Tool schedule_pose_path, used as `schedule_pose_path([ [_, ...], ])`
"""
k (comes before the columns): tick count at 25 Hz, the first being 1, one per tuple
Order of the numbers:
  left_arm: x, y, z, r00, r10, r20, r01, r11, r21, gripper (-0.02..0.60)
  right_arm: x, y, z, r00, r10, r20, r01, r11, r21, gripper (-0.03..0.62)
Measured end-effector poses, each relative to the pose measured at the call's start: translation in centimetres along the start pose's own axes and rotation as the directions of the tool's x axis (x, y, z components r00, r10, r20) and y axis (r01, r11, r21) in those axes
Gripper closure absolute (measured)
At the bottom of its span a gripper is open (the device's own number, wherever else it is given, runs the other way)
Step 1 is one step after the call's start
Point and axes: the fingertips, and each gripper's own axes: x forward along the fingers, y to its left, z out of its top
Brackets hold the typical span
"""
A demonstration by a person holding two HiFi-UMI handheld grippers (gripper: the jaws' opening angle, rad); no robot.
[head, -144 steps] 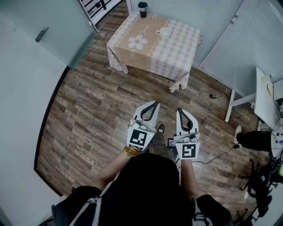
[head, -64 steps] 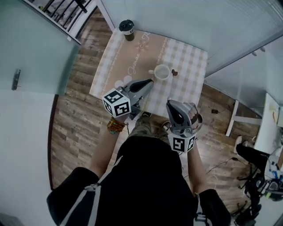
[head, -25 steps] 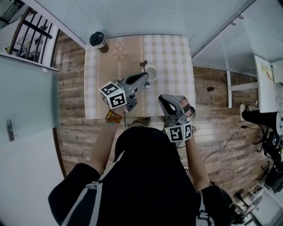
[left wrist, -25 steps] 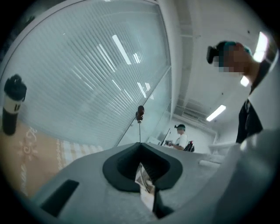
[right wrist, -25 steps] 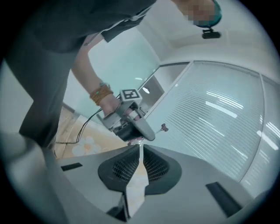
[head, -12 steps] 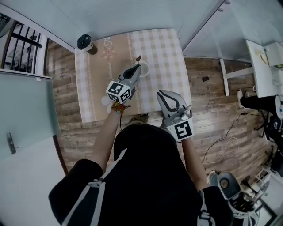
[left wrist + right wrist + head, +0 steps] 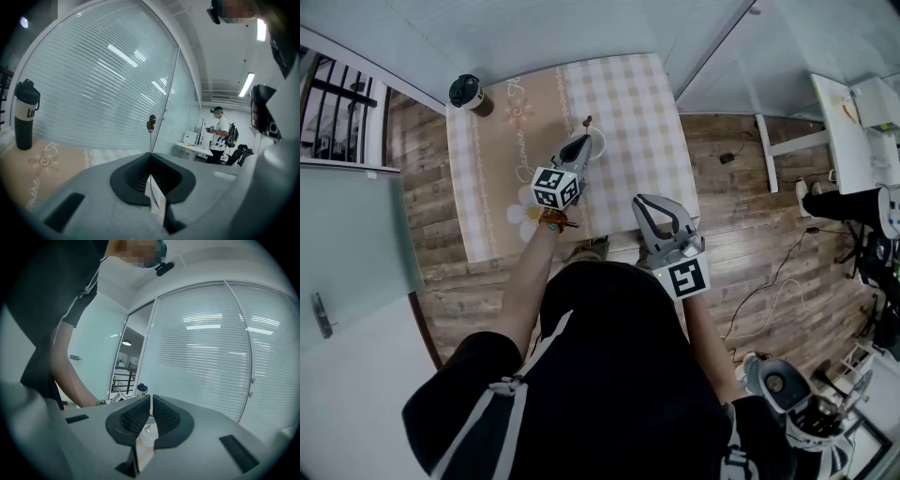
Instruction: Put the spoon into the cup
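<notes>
A person (image 7: 609,375) is wearing a black short-sleeved top, grey straps (image 7: 511,412) and a beaded bracelet (image 7: 551,220); the grey left gripper (image 7: 582,143) and right gripper (image 7: 649,202) are each bearing 1 black-and-white marker cube (image 7: 555,187).

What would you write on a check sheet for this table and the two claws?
Surface: checked tablecloth, wood floor around.
Job's things: spoon upright in the left claw; white cup by that claw's tip.
Clutter: dark travel mug at the far corner.
Grippers: left claw shut on spoon; right claw jaws together, empty.
Cables: one cable on the floor, right side.
Surroundings: blinds behind glass; a person at a desk.
</notes>
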Motion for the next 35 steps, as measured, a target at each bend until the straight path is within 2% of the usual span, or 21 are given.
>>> schedule_pose_path([
  [3, 0.1, 0.7, -0.5, 1.000, 0.031, -0.002, -0.031, 1.000, 0.001, 0.568, -0.2, -0.4, 0.0, 1.000, -0.020, 0.008, 0.019, 1.000, 0.007, 0.574],
  [7, 0.2, 2.8, -0.8, 0.990, 0.138, 0.001, -0.138, 0.990, 0.003, 0.568, -0.3, -0.9, 0.0, 0.999, -0.053, 0.011, 0.052, 0.998, 0.029, 0.577],
  [11, 0.6, 3.8, -1.7, 0.985, 0.174, -0.019, -0.174, 0.985, 0.013, 0.568, 0.0, -1.0, 0.0, 0.998, -0.062, 0.020, 0.062, 0.998, 0.027, 0.579],
  [18, 1.0, 3.6, -2.9, 0.986, 0.162, -0.038, -0.162, 0.987, 0.011, 0.568, 0.9, -1.2, 0.1, 0.998, -0.057, 0.017, 0.056, 0.998, 0.029, 0.579],
  [26, -0.3, 4.0, -5.4, 0.976, 0.203, -0.083, -0.203, 0.979, 0.008, 0.566, 1.2, -0.9, -0.2, 0.999, -0.037, -0.003, 0.037, 0.999, 0.034, 0.579],
  [32, -0.5, 3.4, -5.9, 0.976, 0.191, -0.109, -0.189, 0.982, 0.025, 0.565, 1.5, -0.8, -0.8, 1.000, -0.016, -0.015, 0.017, 0.999, 0.040, 0.579],
  [35, -0.8, 2.9, -6.3, 0.975, 0.177, -0.135, -0.171, 0.984, 0.056, 0.565, 1.7, -0.7, -0.6, 1.000, -0.007, -0.003, 0.007, 0.999, 0.040, 0.579],
])
